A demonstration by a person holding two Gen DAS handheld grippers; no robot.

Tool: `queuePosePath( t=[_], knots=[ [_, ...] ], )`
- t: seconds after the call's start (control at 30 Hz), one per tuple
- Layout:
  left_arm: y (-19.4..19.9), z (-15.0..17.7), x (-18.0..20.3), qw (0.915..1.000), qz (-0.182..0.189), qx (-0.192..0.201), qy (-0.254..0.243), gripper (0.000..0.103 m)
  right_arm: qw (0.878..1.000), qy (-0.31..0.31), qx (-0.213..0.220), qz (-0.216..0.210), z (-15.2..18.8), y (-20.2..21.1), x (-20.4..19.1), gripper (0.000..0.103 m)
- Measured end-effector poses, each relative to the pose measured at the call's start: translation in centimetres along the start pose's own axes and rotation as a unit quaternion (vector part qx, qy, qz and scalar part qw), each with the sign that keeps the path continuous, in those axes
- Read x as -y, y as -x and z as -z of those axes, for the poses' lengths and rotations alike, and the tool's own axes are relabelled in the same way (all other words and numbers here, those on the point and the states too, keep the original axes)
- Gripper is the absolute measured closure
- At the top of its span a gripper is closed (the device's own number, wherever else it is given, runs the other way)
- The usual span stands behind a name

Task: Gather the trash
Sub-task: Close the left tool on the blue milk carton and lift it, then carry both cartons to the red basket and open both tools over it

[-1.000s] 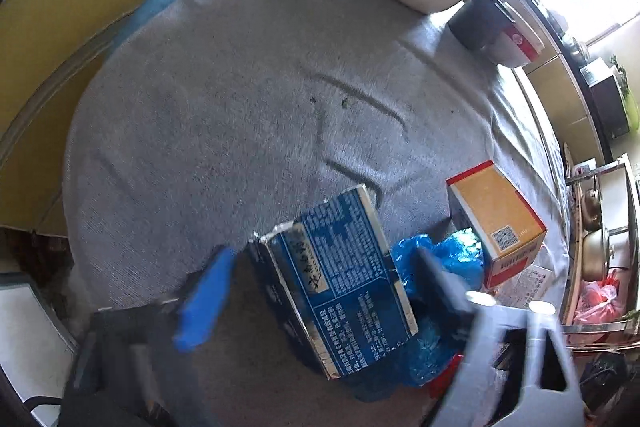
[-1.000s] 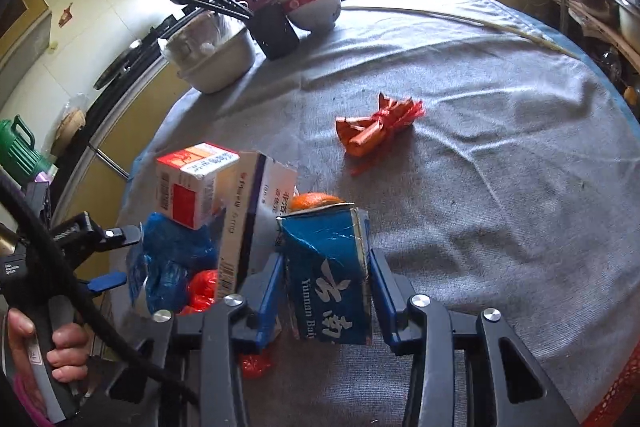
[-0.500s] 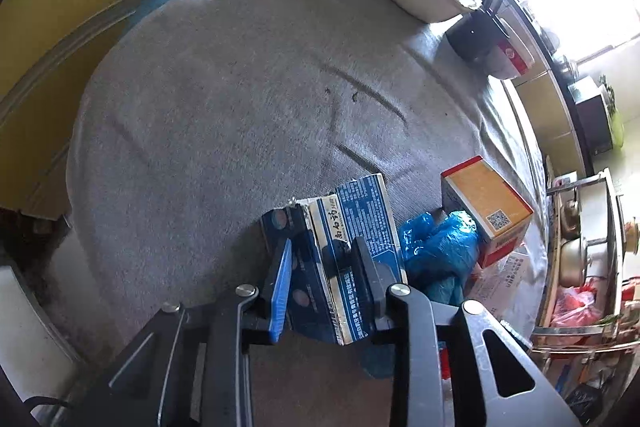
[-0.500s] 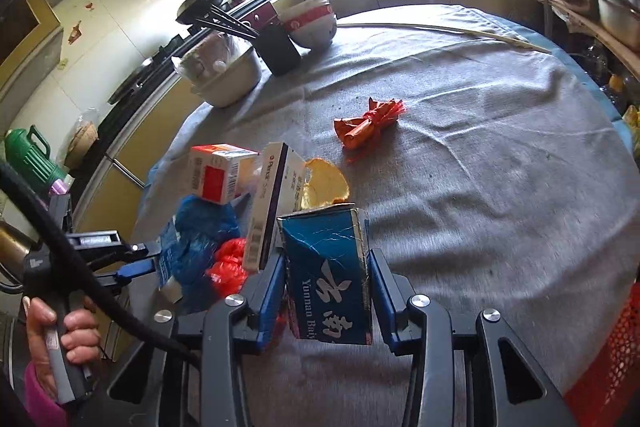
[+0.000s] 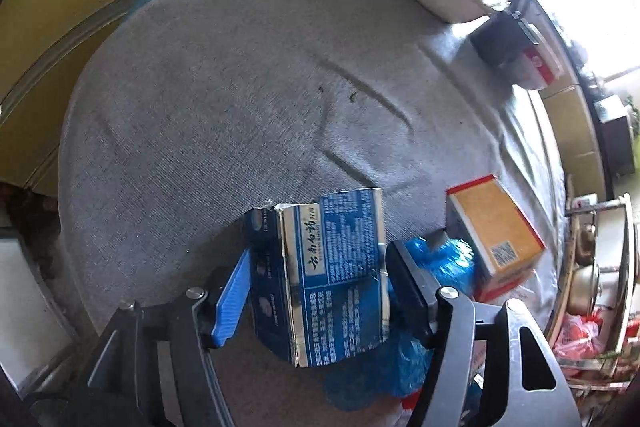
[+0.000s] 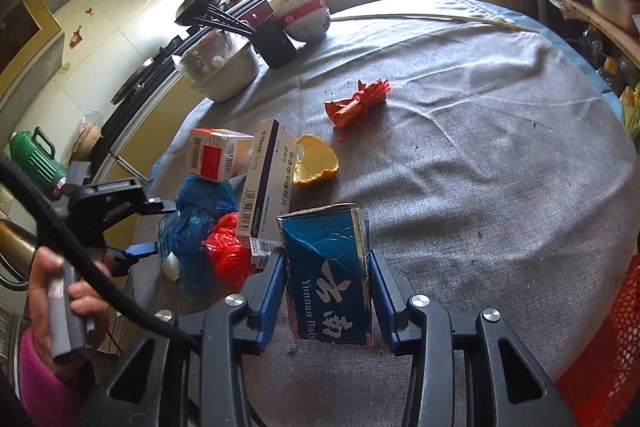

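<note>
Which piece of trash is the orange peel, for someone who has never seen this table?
Start from the round table under the grey cloth. Near its middle stands a tall white box on end. The orange peel lies right beside that box: a curled, cup-shaped rind, pale inside, unlike the red tied wrapper farther back.

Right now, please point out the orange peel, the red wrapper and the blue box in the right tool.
orange peel (image 6: pixel 316 163): right wrist view, pale inside.
red wrapper (image 6: pixel 358 101): right wrist view, tied middle.
blue box (image 6: pixel 330 275): right wrist view, printed front.

Peel (image 6: pixel 316 163) just right of upright carton (image 6: pixel 268 179), wrapper (image 6: pixel 358 101) behind, bags (image 6: pixel 208 227) perhaps touching carton's left
</note>
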State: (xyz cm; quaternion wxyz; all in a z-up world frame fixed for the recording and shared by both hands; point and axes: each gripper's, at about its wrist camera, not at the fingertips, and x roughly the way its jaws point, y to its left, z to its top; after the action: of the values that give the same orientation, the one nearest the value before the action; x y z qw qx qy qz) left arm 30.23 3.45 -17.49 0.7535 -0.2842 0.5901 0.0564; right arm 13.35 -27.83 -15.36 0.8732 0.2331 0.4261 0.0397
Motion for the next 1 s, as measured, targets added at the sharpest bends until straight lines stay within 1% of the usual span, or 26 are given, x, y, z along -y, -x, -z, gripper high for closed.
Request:
queuePosePath(
  t=[0.03,0.1,0.27,0.3,0.37,0.4,0.43,0.5,0.57,0.63,0.7,0.77,0.9,1.0],
  knots=[
    [-0.3,-0.2,0.0,0.9999,0.000,-0.006,0.009,0.030,1.000,0.000,-0.001,-0.002,0.1,-0.1,0.0,0.060],
    [-0.5,-0.3,0.0,0.9998,-0.001,-0.007,0.018,0.029,1.000,0.001,-0.004,-0.007,0.3,-0.2,0.2,0.060],
    [-2.0,-0.2,0.8,0.9997,-0.022,-0.005,0.003,0.025,1.000,-0.004,-0.012,-0.018,0.5,-0.8,0.4,0.060],
    [-1.9,-0.1,0.9,0.9997,-0.024,0.007,-0.006,0.025,1.000,-0.004,-0.013,-0.019,0.6,-0.9,0.4,0.060],
    [-1.9,0.1,1.2,0.9994,-0.028,0.013,-0.014,0.025,1.000,-0.002,-0.015,-0.021,0.8,-1.0,0.2,0.060],
    [-1.8,0.2,1.1,0.9992,-0.030,0.018,-0.020,0.029,1.000,-0.001,-0.015,-0.021,0.8,-0.9,0.1,0.060],
    [-1.7,0.6,1.3,0.9990,-0.035,0.019,-0.021,0.037,1.000,0.000,-0.014,-0.021,0.9,-0.8,0.0,0.060],
    [-1.3,0.8,0.8,0.9987,-0.040,0.021,-0.023,0.046,1.000,0.002,-0.010,-0.022,0.9,-0.4,0.0,0.060],
    [-0.9,0.9,-0.1,0.9994,-0.024,0.016,-0.021,0.047,1.000,0.003,-0.005,-0.021,0.9,0.0,-0.1,0.060],
    [-0.5,1.0,-1.1,0.9994,-0.025,0.015,-0.021,0.047,1.000,0.003,-0.001,-0.022,0.9,0.4,-0.1,0.060],
    [0.0,1.3,-1.9,0.9997,0.001,0.004,-0.022,0.046,1.000,0.001,0.005,-0.022,1.0,0.9,-0.1,0.060],
    [0.3,1.7,-2.7,0.9997,0.009,0.003,-0.023,0.046,1.000,0.003,0.009,-0.020,1.3,1.4,-0.2,0.060],
    [2.7,2.9,-3.2,0.9980,0.005,0.033,-0.053,0.046,1.000,0.003,0.018,-0.016,1.9,2.4,-0.2,0.060],
    [4.6,4.9,-2.5,0.9933,-0.007,0.060,-0.098,0.046,1.000,0.002,0.028,-0.007,2.3,3.2,0.3,0.060]
  ],
)
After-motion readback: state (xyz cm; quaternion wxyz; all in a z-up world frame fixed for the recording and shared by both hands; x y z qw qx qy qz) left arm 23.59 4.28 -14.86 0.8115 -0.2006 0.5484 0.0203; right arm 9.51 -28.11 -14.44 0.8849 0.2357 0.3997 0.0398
